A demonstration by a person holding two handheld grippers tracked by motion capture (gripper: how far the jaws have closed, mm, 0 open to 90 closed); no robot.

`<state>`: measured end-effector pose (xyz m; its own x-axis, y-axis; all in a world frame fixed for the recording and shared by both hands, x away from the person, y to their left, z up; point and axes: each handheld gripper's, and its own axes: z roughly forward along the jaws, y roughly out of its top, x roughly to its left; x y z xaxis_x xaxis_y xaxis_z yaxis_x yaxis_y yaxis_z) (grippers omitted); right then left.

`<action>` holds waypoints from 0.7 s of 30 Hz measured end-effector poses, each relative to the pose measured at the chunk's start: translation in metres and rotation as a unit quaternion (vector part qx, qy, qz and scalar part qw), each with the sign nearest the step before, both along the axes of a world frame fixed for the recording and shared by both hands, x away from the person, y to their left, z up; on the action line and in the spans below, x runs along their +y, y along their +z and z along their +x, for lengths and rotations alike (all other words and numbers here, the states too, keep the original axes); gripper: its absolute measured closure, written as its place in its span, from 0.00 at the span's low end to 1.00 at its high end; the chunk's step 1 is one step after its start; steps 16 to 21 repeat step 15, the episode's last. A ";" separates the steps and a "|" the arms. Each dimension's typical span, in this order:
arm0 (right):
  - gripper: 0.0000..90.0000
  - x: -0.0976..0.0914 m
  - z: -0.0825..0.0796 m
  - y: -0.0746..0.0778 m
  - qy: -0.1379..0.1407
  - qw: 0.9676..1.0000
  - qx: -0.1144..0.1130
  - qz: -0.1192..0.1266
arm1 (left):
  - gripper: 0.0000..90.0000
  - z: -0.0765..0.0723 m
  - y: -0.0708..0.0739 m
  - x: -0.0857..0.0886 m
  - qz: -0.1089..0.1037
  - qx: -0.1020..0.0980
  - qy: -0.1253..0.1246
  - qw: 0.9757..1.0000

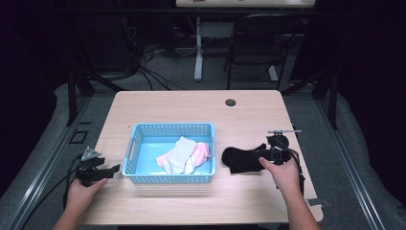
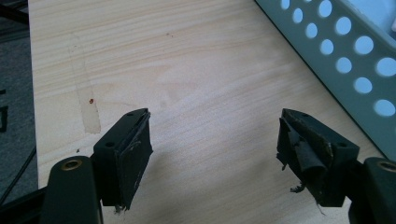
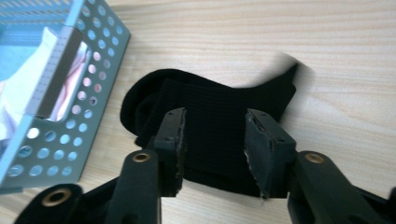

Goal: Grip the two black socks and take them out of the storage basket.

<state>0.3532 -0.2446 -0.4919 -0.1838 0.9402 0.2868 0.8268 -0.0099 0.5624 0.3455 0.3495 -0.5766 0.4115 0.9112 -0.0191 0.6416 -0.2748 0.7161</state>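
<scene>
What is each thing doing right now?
Left gripper: jaws wide open, holding nothing, beside the basket.
Right gripper: jaws open over the black sock, not closed on it.
Black sock: flat on the table, outside the basket.
Blue basket: upright, holds white and pink socks.

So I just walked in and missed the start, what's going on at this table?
A person holds a hand-held gripper in each hand. The right hand-held gripper is over a black sock lying on the table beside a blue basket, jaws apart around it, not closed. The basket holds white and pink socks. The left hand-held gripper is open over bare table left of the basket.
</scene>
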 end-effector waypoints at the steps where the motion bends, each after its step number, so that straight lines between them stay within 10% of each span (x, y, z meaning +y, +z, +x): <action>1: 0.63 0.001 -0.003 0.001 -0.003 1.000 -0.005 0.001 | 0.29 0.000 0.000 0.000 0.000 0.000 0.000 1.000; 21: 0.53 0.003 -0.008 -0.017 -0.002 1.000 0.002 -0.004 | 0.29 0.000 -0.001 -0.001 -0.001 0.002 0.000 1.000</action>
